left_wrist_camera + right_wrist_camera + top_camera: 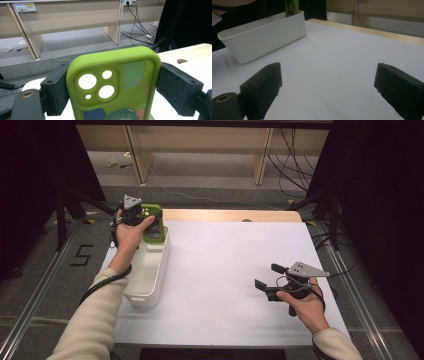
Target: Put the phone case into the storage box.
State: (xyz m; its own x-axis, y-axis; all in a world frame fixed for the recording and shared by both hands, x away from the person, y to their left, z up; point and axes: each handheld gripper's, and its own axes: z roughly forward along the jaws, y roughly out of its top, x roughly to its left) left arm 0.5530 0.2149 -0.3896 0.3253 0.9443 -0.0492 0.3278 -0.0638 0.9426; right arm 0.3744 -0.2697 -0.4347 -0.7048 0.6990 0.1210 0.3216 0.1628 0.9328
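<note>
The left gripper clamps a green phone case between its jaws, and its own view alone reveals the case's camera cutouts, whereas the high view places the case upright over the far end of a white bin at the table's left edge. The right gripper, seen from above near the right edge, holds nothing, and its own view shows both jaws spread wide over the bare white table. Beyond the table lie grey floor, wooden desk legs and trailing cables.
</note>
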